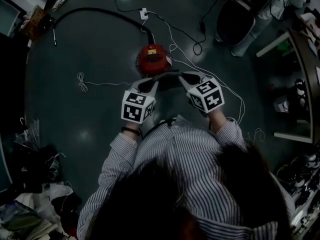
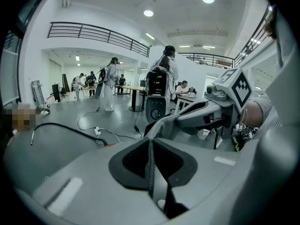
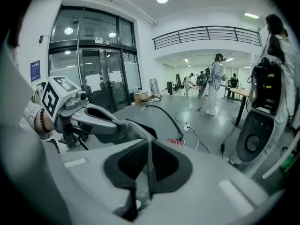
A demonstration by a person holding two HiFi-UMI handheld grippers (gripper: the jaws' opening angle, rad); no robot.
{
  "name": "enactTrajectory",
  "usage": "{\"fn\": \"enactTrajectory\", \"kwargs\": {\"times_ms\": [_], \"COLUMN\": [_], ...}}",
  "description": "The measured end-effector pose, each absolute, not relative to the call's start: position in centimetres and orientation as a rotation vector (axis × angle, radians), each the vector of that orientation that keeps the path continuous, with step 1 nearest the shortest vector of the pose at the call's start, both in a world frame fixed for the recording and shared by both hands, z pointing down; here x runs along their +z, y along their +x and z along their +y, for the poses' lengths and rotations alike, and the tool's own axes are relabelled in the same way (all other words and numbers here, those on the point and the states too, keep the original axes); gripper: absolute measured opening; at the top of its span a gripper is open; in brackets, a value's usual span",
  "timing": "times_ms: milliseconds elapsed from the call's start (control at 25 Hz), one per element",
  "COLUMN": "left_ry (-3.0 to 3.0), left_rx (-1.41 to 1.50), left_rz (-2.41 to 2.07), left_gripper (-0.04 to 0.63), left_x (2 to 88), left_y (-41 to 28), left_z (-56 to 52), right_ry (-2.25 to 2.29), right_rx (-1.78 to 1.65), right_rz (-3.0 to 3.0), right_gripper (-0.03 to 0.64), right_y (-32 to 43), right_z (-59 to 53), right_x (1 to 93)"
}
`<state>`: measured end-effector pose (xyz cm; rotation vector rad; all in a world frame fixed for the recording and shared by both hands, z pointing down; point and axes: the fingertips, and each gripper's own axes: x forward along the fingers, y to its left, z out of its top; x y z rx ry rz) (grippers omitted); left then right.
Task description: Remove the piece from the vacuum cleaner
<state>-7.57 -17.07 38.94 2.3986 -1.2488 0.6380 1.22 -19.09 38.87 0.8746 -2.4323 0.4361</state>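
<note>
The red vacuum cleaner (image 1: 152, 58) sits on the dark floor in front of me, with its black hose (image 1: 95, 11) curving off to the upper left. Just above it a thin dark grey piece (image 1: 167, 77) is stretched between both grippers. My left gripper (image 1: 148, 85) is shut on its left end and my right gripper (image 1: 189, 80) on its right end. In the left gripper view the piece (image 2: 161, 124) runs edge-on from the left gripper (image 2: 151, 146) to the right gripper (image 2: 174, 122). In the right gripper view the piece (image 3: 133, 130) leads from the right gripper (image 3: 149, 162) to the left gripper (image 3: 118, 128).
A white power strip (image 1: 143, 14) and loose cables (image 1: 200, 39) lie on the floor behind the vacuum cleaner. Clutter is piled at the lower left (image 1: 30, 184), and tables and shelves (image 1: 295, 84) stand on the right. Several people (image 2: 110, 81) and a tall machine (image 2: 157, 95) stand further back.
</note>
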Motion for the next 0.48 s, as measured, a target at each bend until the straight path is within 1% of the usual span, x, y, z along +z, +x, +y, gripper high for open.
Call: {"fn": "enactTrajectory", "kwargs": {"times_ms": [480], "left_ry": [2.395], "left_rx": [0.644], "left_rz": [-1.212], "left_gripper": [0.026], "left_x": [39.3], "left_y": [-7.5], "left_z": [-18.5], "right_ry": [0.873], "right_rx": [0.458], "right_rz": [-2.427], "right_gripper": [0.025], "right_y": [1.4], "right_z": [-20.1], "right_x": [39.4]}}
